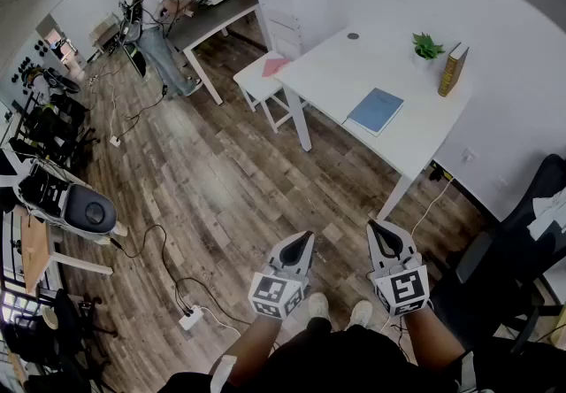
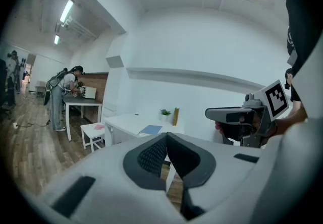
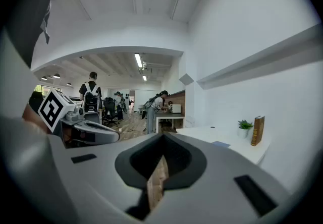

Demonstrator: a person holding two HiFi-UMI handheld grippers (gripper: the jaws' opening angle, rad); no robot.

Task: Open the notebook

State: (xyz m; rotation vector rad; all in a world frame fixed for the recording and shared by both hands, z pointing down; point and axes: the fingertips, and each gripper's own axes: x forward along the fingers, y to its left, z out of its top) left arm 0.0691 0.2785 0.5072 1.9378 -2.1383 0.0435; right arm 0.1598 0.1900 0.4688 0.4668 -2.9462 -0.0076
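Observation:
A closed blue notebook lies flat on the white table, near its front edge. Both grippers hang over the wooden floor, well short of the table and apart from the notebook. My left gripper has its jaws together with nothing between them, and its own view shows the tips meeting below the distant notebook. My right gripper is beside it, jaws also closed to a point and empty. The notebook shows as a thin blue sliver in the right gripper view.
A small potted plant and an upright brown book stand at the table's far end. A white stool sits at its left side, a black chair to the right. A power strip and cables lie on the floor. A person works at a far desk.

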